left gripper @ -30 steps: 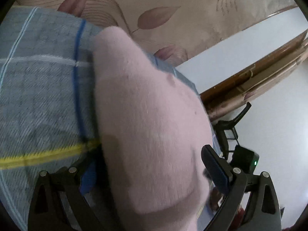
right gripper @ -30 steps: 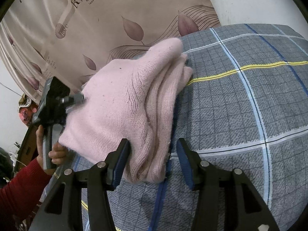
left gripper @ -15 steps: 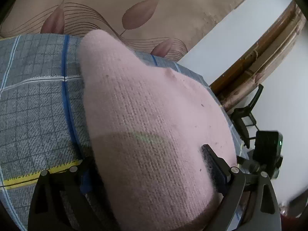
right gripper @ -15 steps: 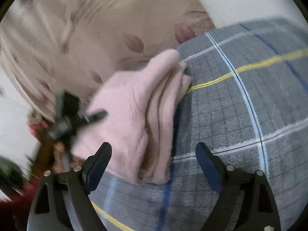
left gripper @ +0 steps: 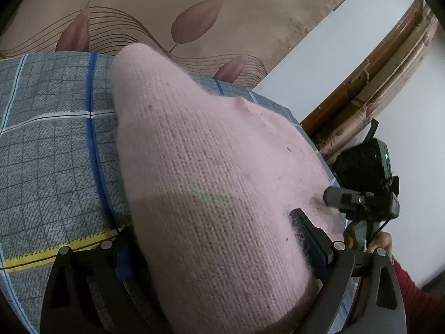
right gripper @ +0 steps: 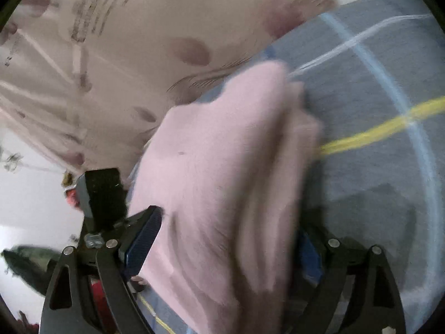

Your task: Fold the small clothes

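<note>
sweater [left gripper: 217,183]: pink, folded in layers, lying on the checked bed cover [left gripper: 52,150] | left tool [left gripper: 211,253]: wide, fingers on both sides of the sweater | right tool [right gripper: 222,250]: wide, also around it | progress: folding seems nearly done; final squaring or moving aside probably remains

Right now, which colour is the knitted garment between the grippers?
Pale pink; the soft knitted garment shows best in the left wrist view.

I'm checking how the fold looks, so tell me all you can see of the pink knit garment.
The pink knit garment is soft, fuzzy, fine-ribbed wool-like fabric with dark lint specks, folded into a thick layered bundle lying on the grey plaid bedsheet. It sits between the wide-spread fingers of both the left tool and right tool.
</note>
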A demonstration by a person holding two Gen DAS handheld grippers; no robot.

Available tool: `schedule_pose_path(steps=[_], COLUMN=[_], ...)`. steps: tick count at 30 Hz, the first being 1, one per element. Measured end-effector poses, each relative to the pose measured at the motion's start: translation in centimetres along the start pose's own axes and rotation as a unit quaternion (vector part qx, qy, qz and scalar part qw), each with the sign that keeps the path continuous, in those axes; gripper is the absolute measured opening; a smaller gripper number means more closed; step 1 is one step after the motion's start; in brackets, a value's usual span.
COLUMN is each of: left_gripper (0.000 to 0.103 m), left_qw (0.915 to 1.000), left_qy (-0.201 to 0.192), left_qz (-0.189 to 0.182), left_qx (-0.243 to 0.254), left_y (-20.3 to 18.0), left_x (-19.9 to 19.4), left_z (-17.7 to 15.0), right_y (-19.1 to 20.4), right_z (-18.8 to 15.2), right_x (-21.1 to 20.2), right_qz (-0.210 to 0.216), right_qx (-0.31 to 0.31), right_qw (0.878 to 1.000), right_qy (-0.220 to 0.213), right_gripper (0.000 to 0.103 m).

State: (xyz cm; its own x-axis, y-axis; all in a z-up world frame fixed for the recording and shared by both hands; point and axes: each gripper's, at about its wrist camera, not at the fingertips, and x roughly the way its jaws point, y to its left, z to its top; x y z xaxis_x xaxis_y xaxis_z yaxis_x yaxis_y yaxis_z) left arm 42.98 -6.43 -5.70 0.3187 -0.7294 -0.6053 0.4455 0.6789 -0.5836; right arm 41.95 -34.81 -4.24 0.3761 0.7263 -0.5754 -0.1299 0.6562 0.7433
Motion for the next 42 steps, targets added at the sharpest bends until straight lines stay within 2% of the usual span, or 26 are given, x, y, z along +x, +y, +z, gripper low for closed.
schedule_pose_path(steps=[2, 3, 4, 5, 7, 13, 19, 22, 25, 28, 34, 42], left_gripper=[0.094, 0.094, 0.094, 0.094, 0.094, 0.094, 0.094, 0.094, 0.086, 0.078, 0.066, 0.062], left_qw=[1.0, 1.0, 0.9999, 0.9998, 0.9997, 0.9997, 0.9999, 0.9999, 0.9971, 0.9948, 0.9898, 0.982], left_qy=[0.001, 0.001, 0.001, 0.0, -0.001, 0.0, -0.001, 0.001, -0.001, -0.01, -0.033, -0.047], left_qz=[-0.005, -0.009, -0.012, -0.017, -0.02, -0.02, -0.009, 0.014, 0.07, 0.095, 0.13, 0.171], left_qx=[-0.001, -0.003, -0.005, -0.009, -0.012, -0.011, -0.005, 0.006, 0.03, 0.034, 0.047, 0.065], left_y=[0.0, 0.1, 0.2, 0.4, 0.4, 0.3, -0.1, -0.8, -2.3, -2.9, -4.0, -5.7], left_x=[0.0, 0.0, 0.0, 0.0, 0.0, -0.1, 0.1, 0.4, 0.7, 0.8, 0.3, -1.0], left_z=[0.1, 0.1, 0.1, 0.1, 0.1, 0.1, 0.2, 0.2, 0.0, -0.2, -0.9, -2.5], right_y=[0.9, 1.2, 1.3, 1.0, -0.1, -0.3, 0.2, 0.9, 1.3, 1.6, 2.2, 3.2], right_z=[0.2, 0.1, 0.1, 0.1, 0.0, -0.2, 0.4, 0.3, -0.3, -0.9, -1.3, -2.1], right_x=[1.2, 1.4, 1.7, 1.7, 1.3, 1.2, 1.7, 2.1, 2.3, 2.1, 1.7, 1.1], right_qz=[-0.009, -0.014, -0.02, -0.021, 0.003, 0.023, 0.019, 0.004, -0.025, -0.033, -0.048, -0.048], right_qx=[-0.023, -0.033, -0.044, -0.044, -0.027, -0.029, -0.029, -0.038, -0.051, -0.055, -0.065, -0.07], right_qw=[1.0, 0.999, 0.999, 0.999, 1.0, 0.999, 0.999, 0.999, 0.998, 0.998, 0.997, 0.996], right_qy=[0.012, 0.016, 0.019, 0.021, 0.015, 0.016, 0.023, 0.022, 0.01, -0.007, -0.018, -0.031], right_gripper=[0.088, 0.083, 0.065, 0.059, 0.05, 0.051, 0.063, 0.067, 0.052, 0.048, 0.046, 0.044])
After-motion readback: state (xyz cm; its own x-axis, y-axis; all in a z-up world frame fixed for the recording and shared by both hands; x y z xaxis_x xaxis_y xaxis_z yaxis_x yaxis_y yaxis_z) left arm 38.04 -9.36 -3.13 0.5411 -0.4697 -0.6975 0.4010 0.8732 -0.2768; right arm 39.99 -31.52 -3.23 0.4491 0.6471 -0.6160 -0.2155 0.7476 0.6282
